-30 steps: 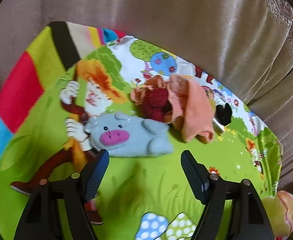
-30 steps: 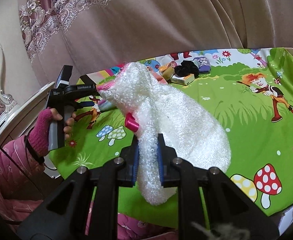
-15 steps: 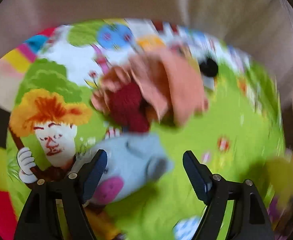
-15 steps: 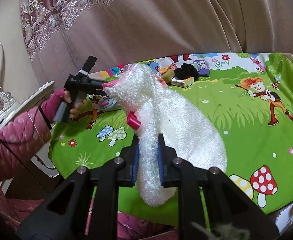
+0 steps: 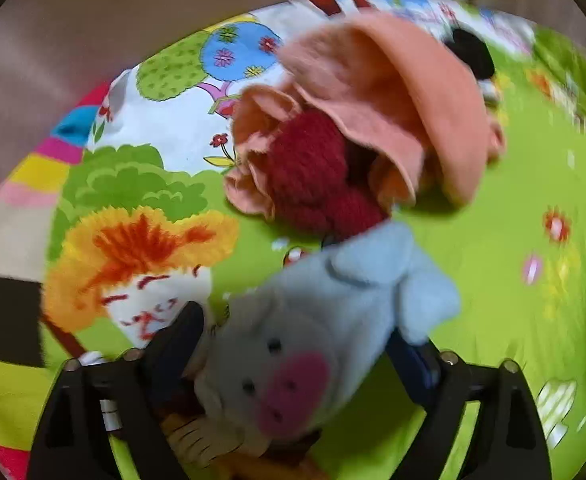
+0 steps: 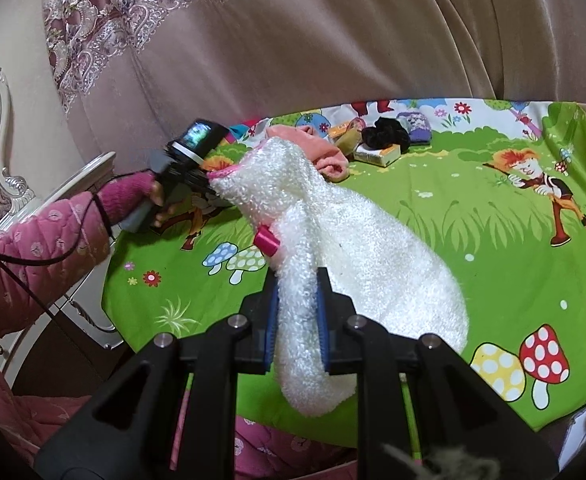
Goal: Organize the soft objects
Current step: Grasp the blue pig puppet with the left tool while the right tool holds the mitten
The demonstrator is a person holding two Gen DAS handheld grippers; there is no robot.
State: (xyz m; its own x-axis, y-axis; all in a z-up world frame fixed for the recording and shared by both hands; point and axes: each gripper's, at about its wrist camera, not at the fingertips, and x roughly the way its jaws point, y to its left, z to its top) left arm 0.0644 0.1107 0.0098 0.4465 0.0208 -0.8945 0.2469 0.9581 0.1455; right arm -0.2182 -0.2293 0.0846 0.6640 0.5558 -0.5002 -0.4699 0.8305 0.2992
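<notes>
On the surface [image 6: 493, 240], under a bright cartoon cloth, the soft things lie toward the far left corner. The left tongs [image 5: 293, 344] point steeply down over a grey-blue plush pig [image 5: 305, 340]; their jaws have just been opening and stand wide apart, with the pig between them. Whether the pads touch it cannot be told, as the left wrist view is blurred. Just beyond the pig sits a dark red knit [image 5: 313, 168], and a peach cloth [image 5: 393, 108] is draped partly over it. A black scrunchie [image 5: 473, 56] lies farther back, near the cloth's edge.

The right tongs [image 6: 297, 312] are clamped on a white fluffy sock [image 6: 353, 256], gripping it near its lower end. The sock rises from the jaws up and to the left, with a pink trim at its mouth and a pink tag on its side. From this view the person's left hand [image 6: 153, 200], in a pink sleeve, holds the other tool at the left edge of the surface. A small box [image 6: 377, 154] rests beside the scrunchie at the back.
</notes>
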